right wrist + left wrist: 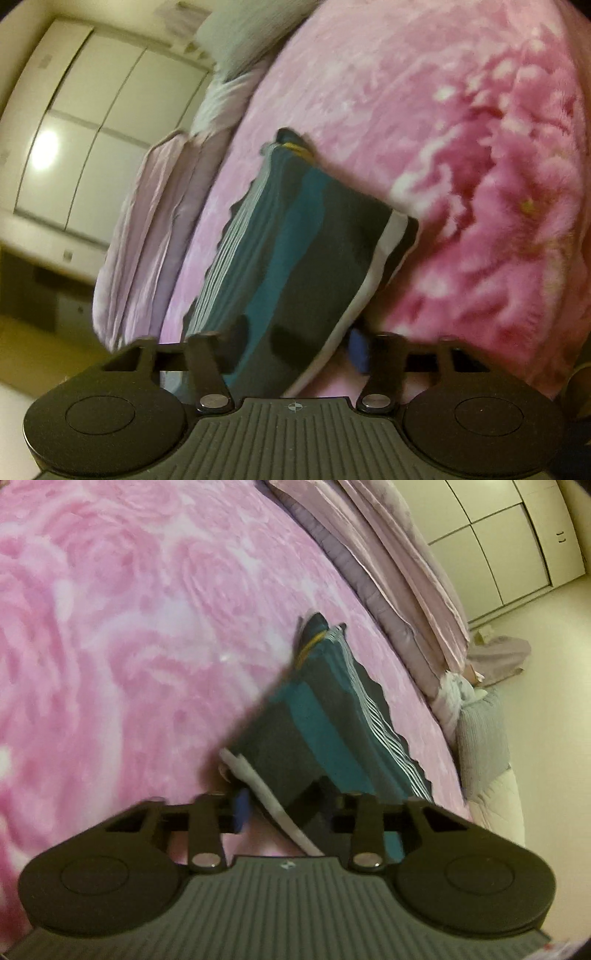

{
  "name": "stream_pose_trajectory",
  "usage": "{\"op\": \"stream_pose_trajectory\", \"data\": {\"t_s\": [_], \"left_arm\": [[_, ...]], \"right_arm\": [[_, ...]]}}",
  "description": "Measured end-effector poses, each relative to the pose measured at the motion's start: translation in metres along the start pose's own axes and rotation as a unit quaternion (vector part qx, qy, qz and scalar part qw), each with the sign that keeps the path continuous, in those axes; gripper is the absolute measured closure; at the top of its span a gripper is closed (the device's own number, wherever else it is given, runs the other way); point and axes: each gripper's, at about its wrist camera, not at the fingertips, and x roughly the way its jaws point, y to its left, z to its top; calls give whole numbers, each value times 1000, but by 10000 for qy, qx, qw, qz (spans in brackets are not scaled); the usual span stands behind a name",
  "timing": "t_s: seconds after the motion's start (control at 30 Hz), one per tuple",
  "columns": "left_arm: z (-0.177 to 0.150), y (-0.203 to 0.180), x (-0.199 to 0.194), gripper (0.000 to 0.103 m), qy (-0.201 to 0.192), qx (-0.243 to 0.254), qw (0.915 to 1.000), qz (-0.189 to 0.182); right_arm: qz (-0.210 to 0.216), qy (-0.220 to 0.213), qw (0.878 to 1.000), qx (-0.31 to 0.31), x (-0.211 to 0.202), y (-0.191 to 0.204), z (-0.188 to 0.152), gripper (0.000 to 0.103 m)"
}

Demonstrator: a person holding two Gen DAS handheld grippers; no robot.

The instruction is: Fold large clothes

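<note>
Right now both grippers hold 1 striped garment [325,716] above the pink floral blanket [129,635]. Seen from the left wrist, the left gripper [284,808] pinches the white-edged hem, its jaws narrow, and the dark-and-teal cloth stretches away toward 1 o'clock. Seen from the right wrist, the right gripper [295,347] clamps the same garment, which runs toward 12 o'clock. Folded lilac bedding [399,576] lies beyond, white wardrobe doors [92,140] behind.

Dim warm light, motion blur, fisheye-warped edges.
</note>
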Motion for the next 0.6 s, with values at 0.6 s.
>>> {"op": "stream_pose_trajectory", "data": {"t_s": [0.6], "left_arm": [[-79, -13, -86, 95, 261, 1481, 9881, 322]], "right_arm": [[51, 236, 9985, -493, -97, -31, 9, 93]]}}
